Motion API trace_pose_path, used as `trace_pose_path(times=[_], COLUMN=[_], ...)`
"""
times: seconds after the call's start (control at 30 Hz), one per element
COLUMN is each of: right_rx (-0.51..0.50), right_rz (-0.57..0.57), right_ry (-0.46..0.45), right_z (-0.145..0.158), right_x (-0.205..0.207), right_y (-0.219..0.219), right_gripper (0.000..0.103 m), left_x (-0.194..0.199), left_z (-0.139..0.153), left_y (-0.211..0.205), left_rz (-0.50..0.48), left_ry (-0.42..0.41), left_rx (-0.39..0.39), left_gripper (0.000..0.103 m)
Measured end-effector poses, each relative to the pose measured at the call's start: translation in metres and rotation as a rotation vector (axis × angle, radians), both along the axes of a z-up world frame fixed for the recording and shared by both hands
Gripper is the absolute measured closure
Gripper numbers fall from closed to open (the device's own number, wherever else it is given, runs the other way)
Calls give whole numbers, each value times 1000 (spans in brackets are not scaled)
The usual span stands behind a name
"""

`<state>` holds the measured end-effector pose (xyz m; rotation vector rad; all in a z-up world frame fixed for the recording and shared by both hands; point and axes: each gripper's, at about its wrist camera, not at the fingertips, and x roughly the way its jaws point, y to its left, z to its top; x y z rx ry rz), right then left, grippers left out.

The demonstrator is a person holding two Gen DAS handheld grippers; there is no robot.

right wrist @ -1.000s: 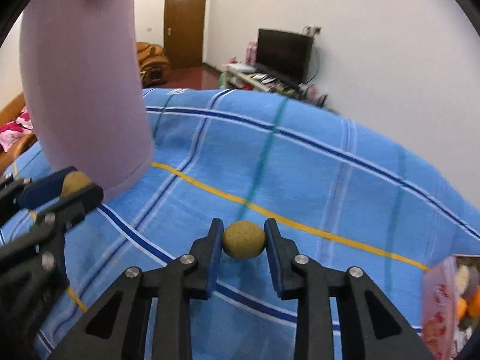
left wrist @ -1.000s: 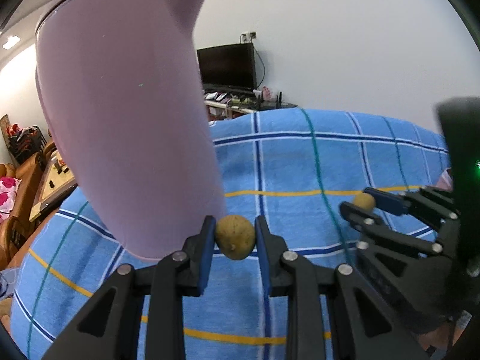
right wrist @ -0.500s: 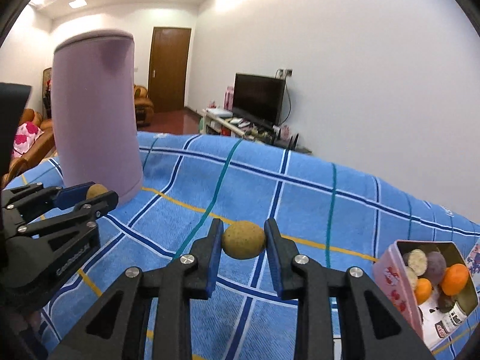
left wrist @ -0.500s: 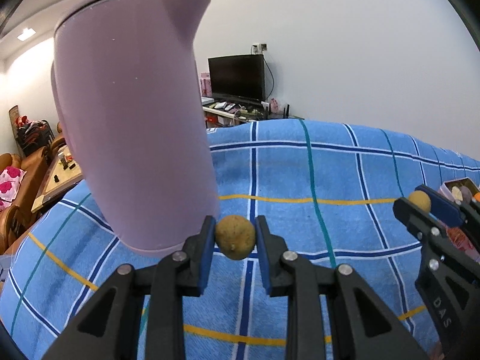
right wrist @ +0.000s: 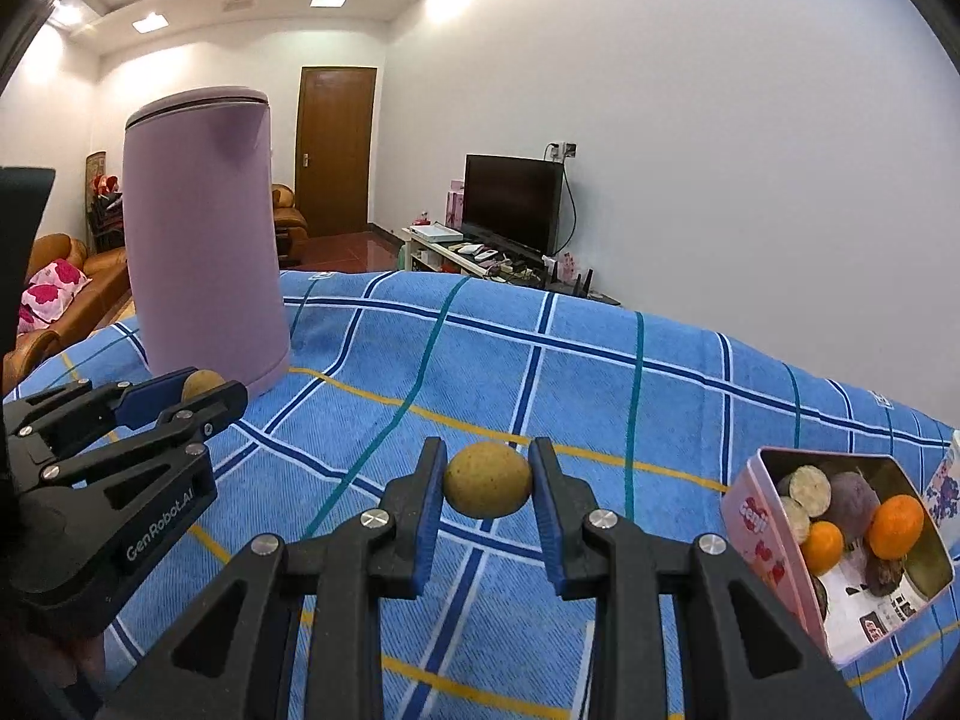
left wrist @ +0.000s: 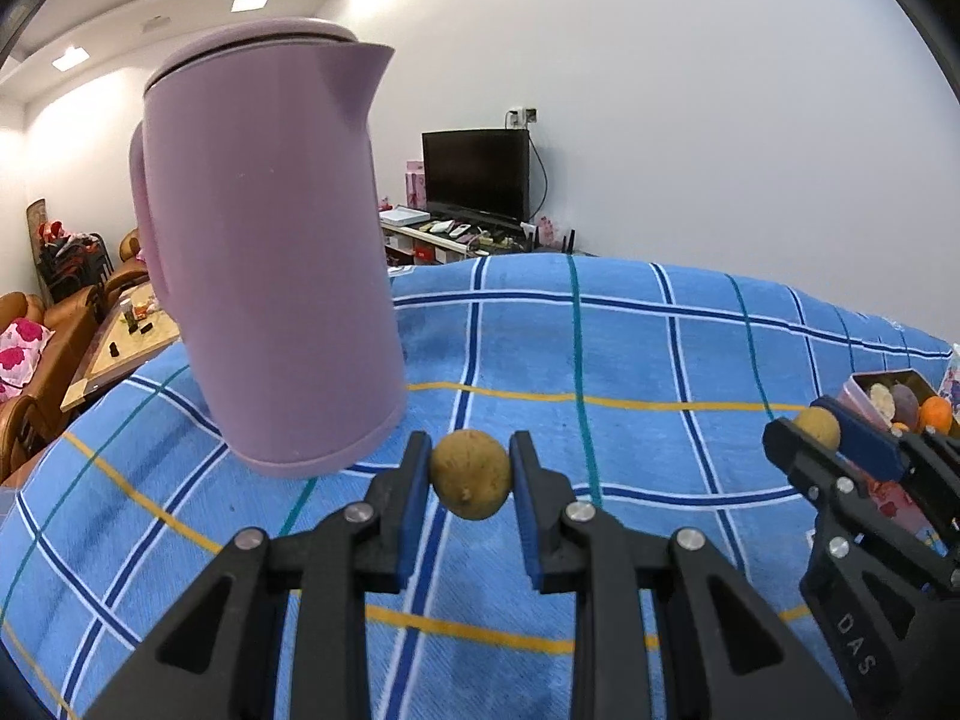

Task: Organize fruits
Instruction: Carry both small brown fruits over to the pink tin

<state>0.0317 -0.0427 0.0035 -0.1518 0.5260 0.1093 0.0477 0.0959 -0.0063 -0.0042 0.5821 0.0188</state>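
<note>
1. Between the blue pads of the left gripper [left wrist: 470, 474], a small round tan-brown fruit [left wrist: 471, 473] is pinched tight, jaws closed on it, held above the cloth.
2. Right gripper [right wrist: 487, 480] same: jaws clamped on a second small round tan speckled fruit [right wrist: 488, 479], also off the surface.
3. In the left wrist view the right gripper shows at the right edge with its fruit; in the right wrist view the left gripper sits at lower left, fruit visible between its pads.
4. Under both: blue checked tablecloth with dark blue, teal and yellow lines [right wrist: 600, 372].
5. Tall lilac plastic kettle with lid and spout [left wrist: 270, 252] stands upright on the cloth, just beyond and left of the left gripper; nearest obstacle on that side.
6. Open pink rectangular tin [right wrist: 762, 534] rests on the cloth near the right gripper, to its right; holds two orange citrus fruits [right wrist: 895, 517], a purple round fruit [right wrist: 849, 498] and pale round pieces [right wrist: 809, 483].
7. Cloth between right gripper and tin is bare.
8. Background: black TV on a low white stand [right wrist: 513, 204], brown wooden door [right wrist: 336, 150], orange-brown sofa with floral pink cushion [right wrist: 54, 288].
</note>
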Motion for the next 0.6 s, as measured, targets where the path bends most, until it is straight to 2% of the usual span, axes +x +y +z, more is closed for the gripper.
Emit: trace_pose_path(times=[0.6], right_rx=[2], right_rz=[-9], right_ry=[-11], right_z=[1], right_x=[-18], right_y=[-16], right_gripper=[73], left_x=[-24], left_z=[2], left_y=[-21], left_rz=[7], left_ry=[-25], left_rx=[6], left_gripper=[75])
